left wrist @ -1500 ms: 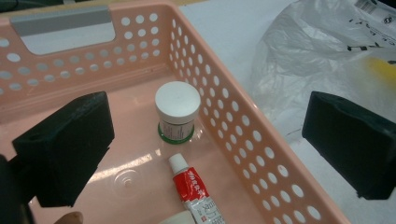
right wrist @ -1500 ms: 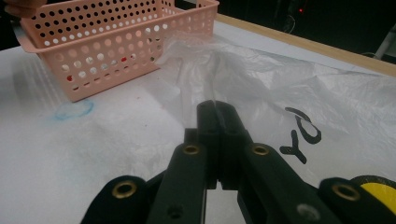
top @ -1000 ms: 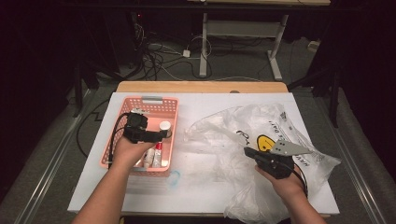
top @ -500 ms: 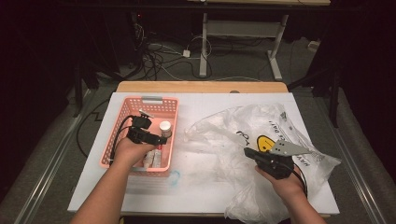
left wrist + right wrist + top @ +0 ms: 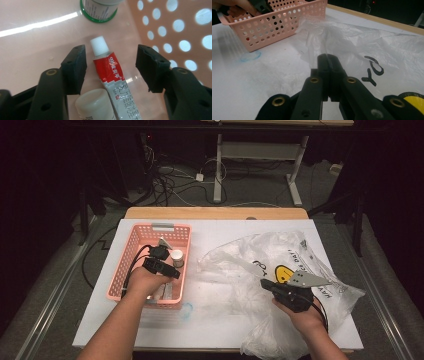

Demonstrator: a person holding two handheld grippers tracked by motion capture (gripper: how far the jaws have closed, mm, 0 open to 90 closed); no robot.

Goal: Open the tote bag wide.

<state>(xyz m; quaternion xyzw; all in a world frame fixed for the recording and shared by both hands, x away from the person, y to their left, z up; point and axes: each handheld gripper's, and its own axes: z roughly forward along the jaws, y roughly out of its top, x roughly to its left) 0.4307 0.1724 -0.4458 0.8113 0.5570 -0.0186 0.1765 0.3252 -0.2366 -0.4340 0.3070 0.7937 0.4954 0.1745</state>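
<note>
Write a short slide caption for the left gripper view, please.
Open left gripper straddles a red-and-white tube on the pink basket floor.

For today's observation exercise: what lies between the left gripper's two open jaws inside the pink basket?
In the left gripper view, the red-and-white tube with its white cap lies on the basket floor between the jaws, touching neither.
</note>
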